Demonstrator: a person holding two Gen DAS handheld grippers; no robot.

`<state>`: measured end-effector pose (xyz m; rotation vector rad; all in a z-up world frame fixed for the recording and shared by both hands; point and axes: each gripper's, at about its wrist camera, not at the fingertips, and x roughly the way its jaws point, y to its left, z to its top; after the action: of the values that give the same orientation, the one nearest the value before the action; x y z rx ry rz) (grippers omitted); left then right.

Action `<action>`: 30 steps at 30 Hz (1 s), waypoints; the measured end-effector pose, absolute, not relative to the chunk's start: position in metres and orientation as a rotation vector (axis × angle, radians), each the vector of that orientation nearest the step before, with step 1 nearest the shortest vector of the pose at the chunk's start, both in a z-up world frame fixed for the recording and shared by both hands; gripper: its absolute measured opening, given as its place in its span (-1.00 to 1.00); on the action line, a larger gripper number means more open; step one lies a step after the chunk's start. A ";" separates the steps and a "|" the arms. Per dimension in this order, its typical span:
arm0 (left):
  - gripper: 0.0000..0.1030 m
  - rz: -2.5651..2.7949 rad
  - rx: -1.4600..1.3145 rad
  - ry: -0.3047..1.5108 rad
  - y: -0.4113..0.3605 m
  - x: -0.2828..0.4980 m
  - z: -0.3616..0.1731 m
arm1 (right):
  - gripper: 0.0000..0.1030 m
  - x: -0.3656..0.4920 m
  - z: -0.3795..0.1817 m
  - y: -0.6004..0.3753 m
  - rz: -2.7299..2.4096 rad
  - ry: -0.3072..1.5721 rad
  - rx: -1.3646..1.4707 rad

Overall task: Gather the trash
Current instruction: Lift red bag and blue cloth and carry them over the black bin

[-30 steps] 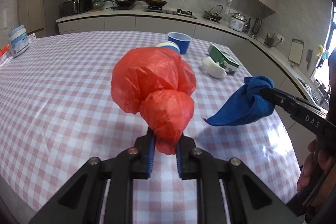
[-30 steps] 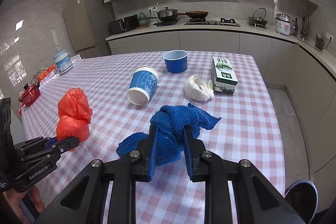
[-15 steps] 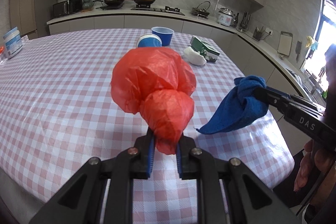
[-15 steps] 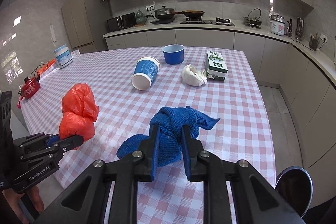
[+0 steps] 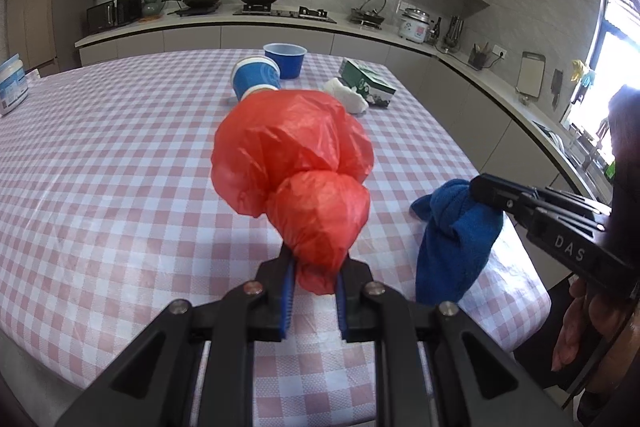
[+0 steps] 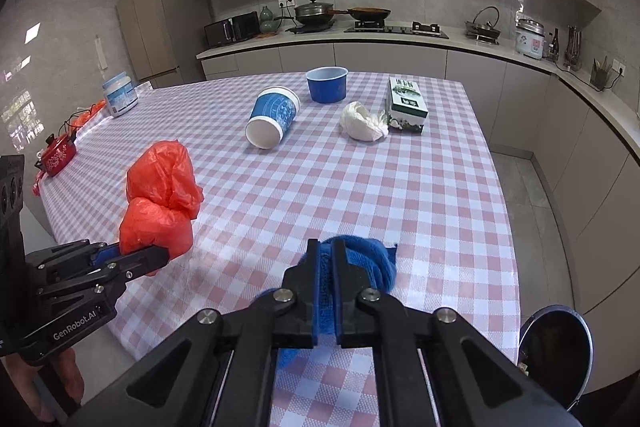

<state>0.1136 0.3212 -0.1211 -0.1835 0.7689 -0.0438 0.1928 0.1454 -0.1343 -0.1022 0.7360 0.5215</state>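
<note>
My left gripper (image 5: pixel 316 269) is shut on a crumpled red plastic bag (image 5: pixel 294 163), held above the near part of the checked table (image 5: pixel 100 167); the bag (image 6: pixel 160 195) and that gripper (image 6: pixel 154 255) also show at the left of the right wrist view. My right gripper (image 6: pixel 327 259) is shut on a blue cloth (image 6: pixel 368 263), which hangs down over the table's near right edge (image 5: pixel 452 243). Farther back lie a tipped blue paper cup (image 6: pixel 272 117), a blue bowl (image 6: pixel 327 84), a white crumpled wad (image 6: pixel 362 121) and a green carton (image 6: pixel 407 103).
A round dark bin (image 6: pixel 554 347) stands on the floor at the lower right, below the table corner. A white jar (image 6: pixel 119 95) and a small red kettle (image 6: pixel 58 155) sit along the table's left edge. Kitchen counters (image 6: pixel 400 39) run behind and to the right.
Both grippers have drawn back toward the table's near edge with their loads. The blue cloth now hangs lower from the right gripper, near the table's edge.
</note>
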 end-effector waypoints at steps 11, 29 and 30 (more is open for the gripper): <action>-0.65 -0.021 -0.171 0.811 0.311 0.094 -0.136 | -0.29 0.198 -0.190 0.145 0.571 0.941 -0.055; -0.65 -0.052 -0.149 0.779 0.245 0.092 -0.122 | -0.37 0.191 -0.132 0.068 0.512 0.769 -0.015; -0.65 -0.057 -0.147 0.776 0.236 0.094 -0.120 | -0.37 0.191 -0.130 0.061 0.509 0.766 -0.013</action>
<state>0.0944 0.2361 -0.1202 -0.1466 0.7764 -0.0575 0.1915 0.0606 -0.1298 -0.0126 0.7662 0.5090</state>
